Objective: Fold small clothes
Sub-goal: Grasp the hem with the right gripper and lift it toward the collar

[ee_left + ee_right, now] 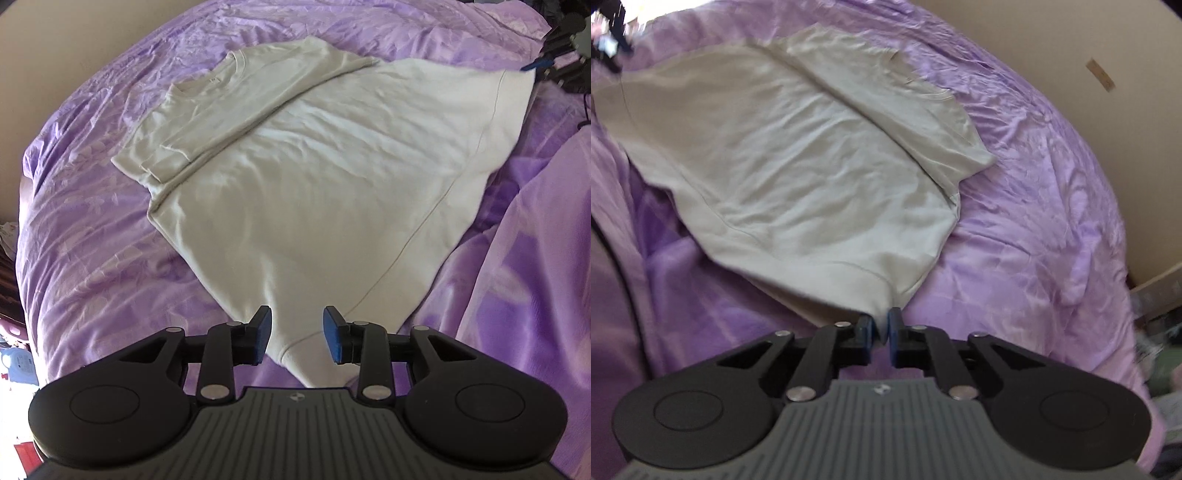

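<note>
A cream T-shirt (pixel 314 177) lies on a purple bedspread (pixel 92 240), one side folded over along a diagonal crease, collar at the far left. My left gripper (pixel 297 338) is open, its blue pads on either side of the shirt's near corner, which lies between them. In the right wrist view the same shirt (pixel 798 162) spreads ahead and my right gripper (pixel 881 328) is shut on its near hem corner, which is pinched between the blue pads. The right gripper (pixel 535 64) also shows small at the shirt's far right corner in the left wrist view.
The bedspread (pixel 1034 221) is rumpled, with a raised fold at the right (pixel 535 240). A beige wall (pixel 1052 55) stands behind the bed. Clutter lies on the floor off the bed's left edge (pixel 14 354).
</note>
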Demonstrator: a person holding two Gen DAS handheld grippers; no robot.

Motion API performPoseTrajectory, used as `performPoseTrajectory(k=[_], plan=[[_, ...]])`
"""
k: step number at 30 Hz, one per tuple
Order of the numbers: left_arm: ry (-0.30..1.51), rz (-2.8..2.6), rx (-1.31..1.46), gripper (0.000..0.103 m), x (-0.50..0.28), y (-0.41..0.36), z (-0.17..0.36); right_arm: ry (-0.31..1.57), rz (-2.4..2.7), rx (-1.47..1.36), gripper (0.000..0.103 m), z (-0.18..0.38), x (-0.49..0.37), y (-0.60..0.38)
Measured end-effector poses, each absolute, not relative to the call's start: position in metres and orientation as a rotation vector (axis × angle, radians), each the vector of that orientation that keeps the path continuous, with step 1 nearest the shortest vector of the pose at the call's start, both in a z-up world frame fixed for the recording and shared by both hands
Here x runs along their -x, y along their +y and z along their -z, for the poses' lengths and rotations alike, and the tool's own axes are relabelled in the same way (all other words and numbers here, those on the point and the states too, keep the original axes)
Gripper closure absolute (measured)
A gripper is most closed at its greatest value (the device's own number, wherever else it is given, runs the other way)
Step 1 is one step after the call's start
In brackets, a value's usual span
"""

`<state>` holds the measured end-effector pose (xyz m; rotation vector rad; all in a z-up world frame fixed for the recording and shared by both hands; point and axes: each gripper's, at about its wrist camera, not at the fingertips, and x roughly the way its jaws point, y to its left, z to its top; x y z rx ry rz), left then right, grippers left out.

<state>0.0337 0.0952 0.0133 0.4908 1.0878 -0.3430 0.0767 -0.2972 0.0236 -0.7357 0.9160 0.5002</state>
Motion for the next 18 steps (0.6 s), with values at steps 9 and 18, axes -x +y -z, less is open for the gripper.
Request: performPoseTrajectory(k=[9, 18], plan=[[1.097, 0.401, -0.549, 0.062, -0.021, 0.096, -0.013, 1.044, -0.527, 0.724, 0.103, 0.001, -0.073, -0.309], [1.104, 0.519, -0.869, 0.040, 0.010, 0.073, -0.004, 1.067, -0.587, 0.812, 0.099, -0.015, -0.069, -0.301]])
